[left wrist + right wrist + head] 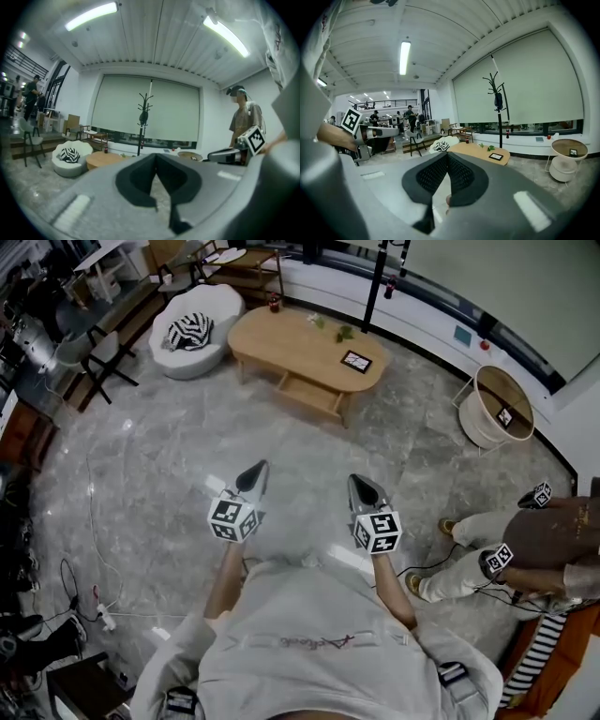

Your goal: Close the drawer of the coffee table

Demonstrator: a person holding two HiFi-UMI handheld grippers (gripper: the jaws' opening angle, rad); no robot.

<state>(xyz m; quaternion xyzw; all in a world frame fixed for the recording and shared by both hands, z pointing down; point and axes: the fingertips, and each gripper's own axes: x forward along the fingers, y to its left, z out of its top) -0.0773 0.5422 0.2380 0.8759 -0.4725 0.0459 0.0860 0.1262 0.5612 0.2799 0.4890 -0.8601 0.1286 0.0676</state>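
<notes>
The oval wooden coffee table point(298, 345) stands far ahead on the marble floor, its drawer point(310, 394) pulled out toward me. The same coffee table point(104, 159) is small and distant in the left gripper view, and the coffee table point(481, 151) lies beyond the jaws in the right gripper view. My left gripper point(257, 472) and right gripper point(360, 486) are held side by side in front of my chest, well short of the table. Both point roughly level toward it. The left gripper point(156, 157) has its jaws together with nothing between them, and so does the right gripper point(447, 155).
A white beanbag chair point(195, 329) with a striped cushion sits left of the table. A round basket stand point(497, 407) is at the right, a coat rack point(379, 282) behind the table. A person point(525, 554) with marker cubes stands close on my right. Cables point(94, 607) lie at lower left.
</notes>
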